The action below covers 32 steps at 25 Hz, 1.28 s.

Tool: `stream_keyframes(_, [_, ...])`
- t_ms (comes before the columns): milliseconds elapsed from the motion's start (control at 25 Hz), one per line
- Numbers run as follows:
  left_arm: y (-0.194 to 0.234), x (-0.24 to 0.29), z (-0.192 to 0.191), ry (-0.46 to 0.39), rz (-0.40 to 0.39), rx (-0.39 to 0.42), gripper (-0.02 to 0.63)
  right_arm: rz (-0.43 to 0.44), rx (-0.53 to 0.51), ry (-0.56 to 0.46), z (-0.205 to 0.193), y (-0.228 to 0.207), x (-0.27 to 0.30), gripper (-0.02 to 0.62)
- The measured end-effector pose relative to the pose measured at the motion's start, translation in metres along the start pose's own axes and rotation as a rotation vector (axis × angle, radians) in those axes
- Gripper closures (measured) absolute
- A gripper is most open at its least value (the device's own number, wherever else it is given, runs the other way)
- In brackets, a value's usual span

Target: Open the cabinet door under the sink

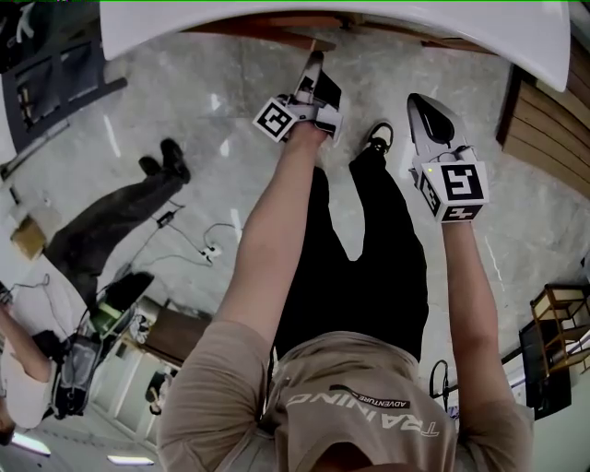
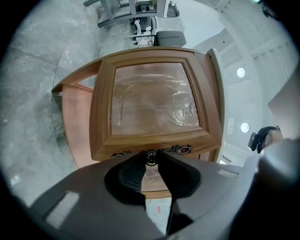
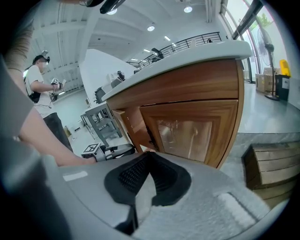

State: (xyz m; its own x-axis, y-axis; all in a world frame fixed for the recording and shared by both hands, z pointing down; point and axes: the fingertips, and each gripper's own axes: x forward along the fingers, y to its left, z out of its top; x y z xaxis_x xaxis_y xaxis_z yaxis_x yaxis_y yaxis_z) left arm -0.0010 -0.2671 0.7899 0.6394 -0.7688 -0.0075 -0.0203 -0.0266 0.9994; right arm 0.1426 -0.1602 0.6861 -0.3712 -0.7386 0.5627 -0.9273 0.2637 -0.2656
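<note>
The wooden cabinet door (image 2: 154, 101) has a film-covered panel and stands swung out from the cabinet, whose pinkish inside (image 2: 75, 119) shows at its left. My left gripper (image 2: 151, 158) is shut on the door's small dark round knob (image 2: 151, 156), set between two ornate metal plates. In the head view the left gripper (image 1: 313, 60) reaches under the white sink counter (image 1: 184, 28). My right gripper (image 1: 426, 109) hangs to the right, away from the cabinet, shut with nothing in it (image 3: 146, 154). Its view shows the neighbouring door (image 3: 192, 131) closed.
Stacked wooden slats (image 1: 548, 120) lie on the marble floor to the right of the cabinet. Another person in dark trousers (image 1: 120, 207) stands at the left, near cables (image 1: 207, 249). A person in a white shirt (image 3: 40, 79) stands farther off.
</note>
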Motion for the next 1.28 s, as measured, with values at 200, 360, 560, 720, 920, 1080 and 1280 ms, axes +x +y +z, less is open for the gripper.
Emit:
stream_keyframes(200, [0.0,-0.016,-0.001,0.077,-0.007,0.001,0.508,0.035,-0.018,0.014,-0.005,0.036,0.004,0.594])
stream_keyframes(360, [0.0,-0.029,-0.003,0.103,-0.011,-0.016,0.508,0.057,-0.033,0.03,-0.012,0.055,0.005,0.594])
stream_keyframes(560, [-0.003,-0.049,-0.004,0.126,-0.024,-0.019,0.509,0.05,-0.029,0.025,-0.013,0.067,0.005,0.594])
stream_keyframes(720, [-0.001,-0.067,-0.001,0.156,-0.026,-0.025,0.509,0.056,-0.046,0.024,-0.01,0.083,0.008,0.594])
stream_keyframes(920, [0.004,-0.086,0.014,0.198,-0.039,-0.032,0.509,0.063,-0.055,0.043,-0.016,0.108,0.024,0.594])
stream_keyframes(1080, [0.007,-0.104,0.019,0.233,-0.048,-0.031,0.509,0.077,-0.057,0.061,-0.026,0.127,0.029,0.594])
stream_keyframes(1280, [0.012,-0.127,0.033,0.274,-0.052,-0.028,0.509,0.086,-0.063,0.072,-0.03,0.149,0.04,0.594])
